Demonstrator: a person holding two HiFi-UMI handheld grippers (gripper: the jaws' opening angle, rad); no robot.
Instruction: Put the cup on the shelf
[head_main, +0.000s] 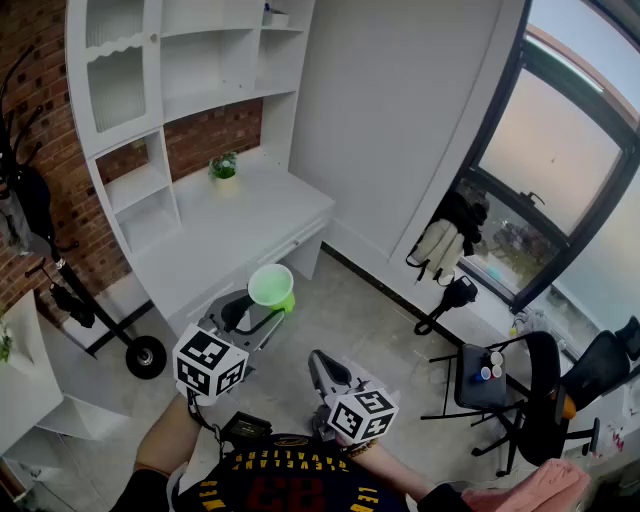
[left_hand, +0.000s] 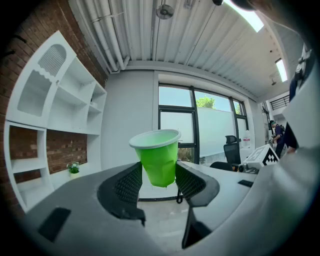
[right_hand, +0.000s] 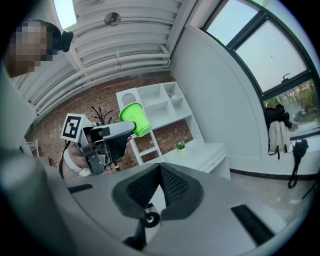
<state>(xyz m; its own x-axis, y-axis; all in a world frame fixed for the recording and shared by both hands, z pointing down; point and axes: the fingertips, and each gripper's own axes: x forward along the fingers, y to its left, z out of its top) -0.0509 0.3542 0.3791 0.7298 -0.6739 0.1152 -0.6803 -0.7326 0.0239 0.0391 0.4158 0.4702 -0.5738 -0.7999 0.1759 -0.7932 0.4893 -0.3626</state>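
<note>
A bright green plastic cup (head_main: 271, 286) stands upright between the jaws of my left gripper (head_main: 262, 305), which is shut on its lower half. In the left gripper view the cup (left_hand: 158, 157) fills the gap between the two pads (left_hand: 129, 184), held in the air. The cup is in front of the white desk (head_main: 240, 225), below the white shelf unit (head_main: 150, 120) on the brick wall. My right gripper (head_main: 320, 365) hangs lower and nearer to me, shut with nothing in it (right_hand: 159, 172). From the right gripper view the cup (right_hand: 135, 119) shows against the shelves (right_hand: 160, 107).
A small potted plant (head_main: 224, 166) sits at the back of the desk. A black stand with a round base (head_main: 145, 355) is left of the desk. At the right are a black office chair (head_main: 530, 390), a bag (head_main: 440, 245) by the window, and a cable on the floor.
</note>
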